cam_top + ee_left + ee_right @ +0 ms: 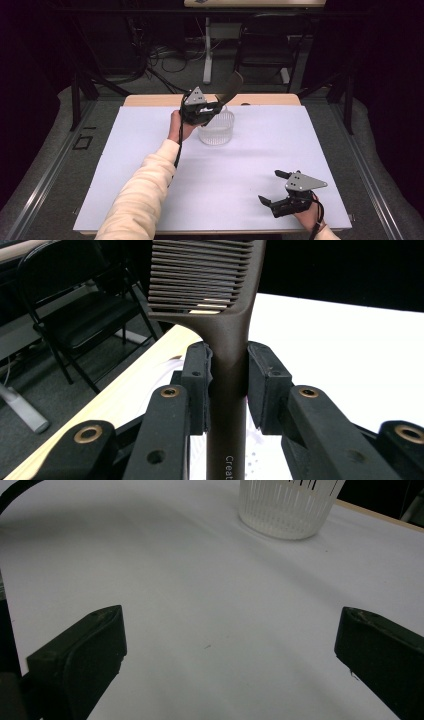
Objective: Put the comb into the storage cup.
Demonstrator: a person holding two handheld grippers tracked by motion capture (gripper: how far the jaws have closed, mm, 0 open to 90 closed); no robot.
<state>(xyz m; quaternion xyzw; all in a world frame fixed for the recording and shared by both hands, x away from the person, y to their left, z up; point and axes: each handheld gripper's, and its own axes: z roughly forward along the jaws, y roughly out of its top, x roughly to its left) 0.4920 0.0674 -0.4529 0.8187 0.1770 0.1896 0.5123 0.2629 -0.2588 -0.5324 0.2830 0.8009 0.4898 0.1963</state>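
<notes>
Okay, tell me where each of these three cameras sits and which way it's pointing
High view: above the person's side, looking forward and down on the table; a sleeved forearm, both hands, the left gripper holding a brown comb above the white basket, the right gripper.
Left gripper view: on the left gripper, looking along its jaws clamped on the comb.
Right gripper view: on the right gripper, looking across the table; jaws apart.
Shared: the high view and the right gripper view both show the basket.

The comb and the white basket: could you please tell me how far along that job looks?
Done: the left gripper has the brown comb clamped by its handle. In hand: it holds the comb above the white basket. Left: lowering it in and releasing. The right gripper rests open.
</notes>
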